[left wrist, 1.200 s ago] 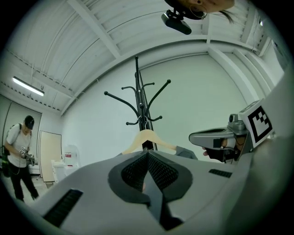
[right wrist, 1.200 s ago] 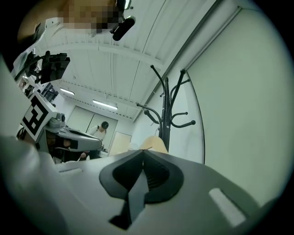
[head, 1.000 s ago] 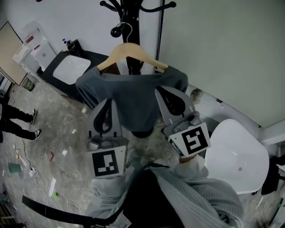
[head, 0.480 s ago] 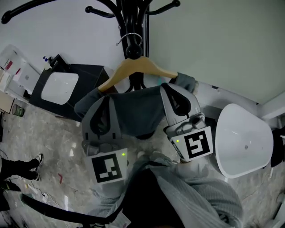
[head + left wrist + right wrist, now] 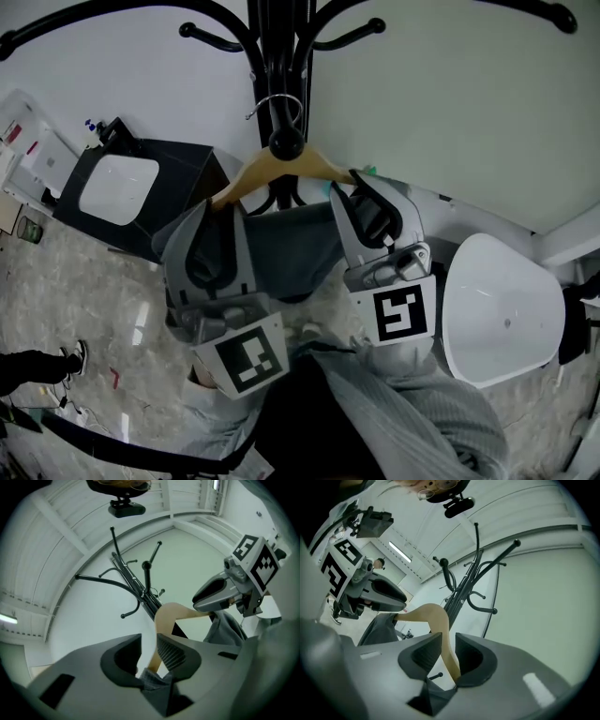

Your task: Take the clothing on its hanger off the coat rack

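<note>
Opening jaws on left hand-held gripper [image 5: 149, 641], right hand-held gripper [image 5: 448, 641]; wooden hanger [image 5: 258, 173] with gray garment [image 5: 295, 248] between each pair, unpinched.

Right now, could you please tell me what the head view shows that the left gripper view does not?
Only the head view: the hanger's metal hook looped round a rack peg, the white chair and the floor. Only the left gripper view: a look straight between the jaws of the left tool, which are opening with the hanger arm and some cloth between them, plus the ceiling. Both: the wooden hanger, grey garment, coat rack and right tool.
</note>
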Available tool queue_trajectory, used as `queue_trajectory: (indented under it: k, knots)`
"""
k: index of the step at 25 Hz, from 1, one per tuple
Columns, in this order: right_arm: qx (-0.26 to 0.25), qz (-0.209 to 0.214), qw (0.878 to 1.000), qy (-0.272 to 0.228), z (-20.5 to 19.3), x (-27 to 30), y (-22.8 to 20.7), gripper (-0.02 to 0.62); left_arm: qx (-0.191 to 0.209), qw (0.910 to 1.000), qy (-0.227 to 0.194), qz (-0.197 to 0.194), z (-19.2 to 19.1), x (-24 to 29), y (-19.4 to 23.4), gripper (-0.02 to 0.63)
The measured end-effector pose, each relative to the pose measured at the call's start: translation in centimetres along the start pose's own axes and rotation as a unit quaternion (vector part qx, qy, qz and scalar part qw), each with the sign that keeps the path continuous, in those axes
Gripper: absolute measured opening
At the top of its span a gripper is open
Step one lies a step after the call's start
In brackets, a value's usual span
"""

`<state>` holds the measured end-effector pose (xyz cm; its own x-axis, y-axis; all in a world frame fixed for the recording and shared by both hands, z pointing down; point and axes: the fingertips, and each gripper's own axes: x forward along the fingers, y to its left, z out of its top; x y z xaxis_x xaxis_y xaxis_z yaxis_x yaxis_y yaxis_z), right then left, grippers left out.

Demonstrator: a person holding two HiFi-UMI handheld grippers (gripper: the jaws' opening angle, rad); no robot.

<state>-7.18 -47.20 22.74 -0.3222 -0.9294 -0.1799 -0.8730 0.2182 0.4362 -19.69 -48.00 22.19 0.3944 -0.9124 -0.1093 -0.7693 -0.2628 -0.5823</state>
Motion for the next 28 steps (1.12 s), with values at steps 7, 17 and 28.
queue_trajectory:
  k: [7,17,28]
  knots:
    - [-0.072,0.049,0.994,0.06,-2.4,1.5,1.3,0.172,0.074,0.9958,0.052,-0.016,-2.2,2.1,-1.7,0.195]
    - [-0.166,0.046,0.981,0.089,-3.9,3.9,1.4,0.17,0.133,0.9871,0.088,0.015,-3.6,4.2,-1.0,0.191]
    - [-0.181,0.027,0.98,0.083,-3.4,3.8,1.2,0.118,0.144,0.9842,0.102,-0.008,-3.7,4.0,-1.3,0.11]
